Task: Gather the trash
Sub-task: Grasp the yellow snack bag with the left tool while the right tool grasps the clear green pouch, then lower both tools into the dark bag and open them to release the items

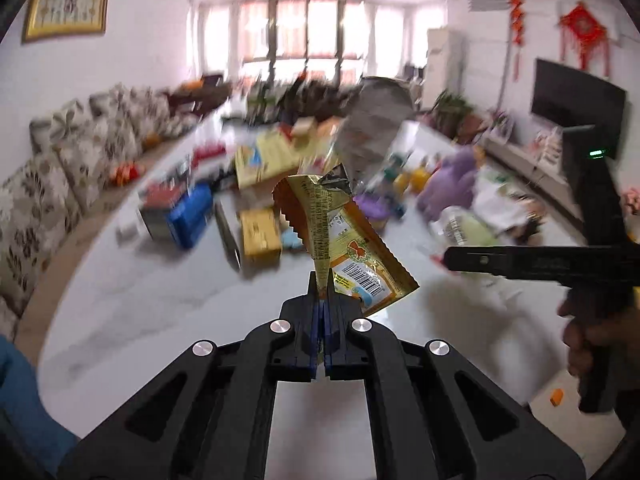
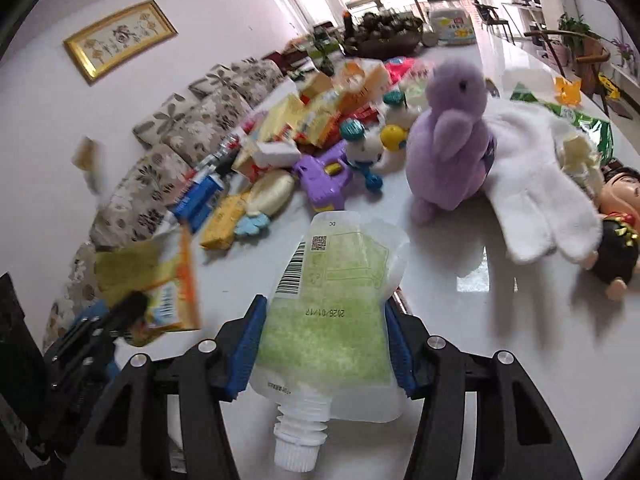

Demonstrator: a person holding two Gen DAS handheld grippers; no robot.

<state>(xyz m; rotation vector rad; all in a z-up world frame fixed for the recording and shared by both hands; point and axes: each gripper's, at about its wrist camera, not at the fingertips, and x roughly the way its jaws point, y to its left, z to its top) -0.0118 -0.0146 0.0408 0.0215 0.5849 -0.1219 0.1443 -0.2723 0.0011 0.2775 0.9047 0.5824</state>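
- The white table (image 2: 520, 320) is carrying a crowded spread of boxes, toys and packets along its far half, beside a flowered sofa (image 1: 80, 152).
- A purple plush toy (image 2: 448, 140) is sitting upright near the table's middle, with a white glove (image 2: 536, 184) lying against its right side.
- The right gripper (image 2: 326, 340) is gripping a green drink pouch (image 2: 332, 312) by its side edges, jaws spread only as wide as the pouch, white spout pointing back toward the camera, the pouch appearing to hang above the tabletop.
- The left gripper (image 1: 321, 312) is pinching a yellow snack wrapper (image 1: 344, 240), jaws nearly together on its lower edge, the torn wrapper sticking up over the table.
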